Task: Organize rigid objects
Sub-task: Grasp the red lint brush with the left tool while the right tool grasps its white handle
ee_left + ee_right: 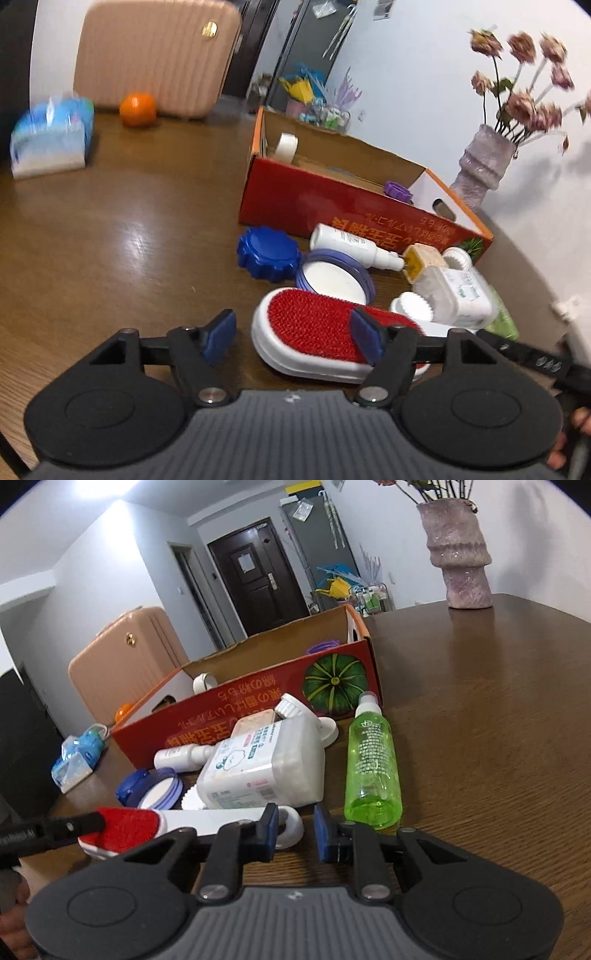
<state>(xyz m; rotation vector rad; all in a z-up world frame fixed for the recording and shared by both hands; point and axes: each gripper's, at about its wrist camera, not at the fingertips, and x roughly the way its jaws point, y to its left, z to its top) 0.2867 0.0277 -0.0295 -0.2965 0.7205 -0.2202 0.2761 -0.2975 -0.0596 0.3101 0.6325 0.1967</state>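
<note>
The lint brush [314,332] lies flat on the counter [129,240] at the lower centre of the left wrist view, red bristle face up. Its long axis runs from the rounded head at lower centre toward the right of that frame; in the right wrist view its white handle [229,818] ends in a loop at lower centre.

The left gripper [293,338] is spread wide above the brush head, its right pad over the bristles, holding nothing. I judge it is lining up across the short width, the easier way to pinch the brush.

The right gripper [295,830] is partly spread, empty, just beside the handle loop.

The other items cluster in front of the red cardboard box [332,199], probably waiting to go inside.
</note>
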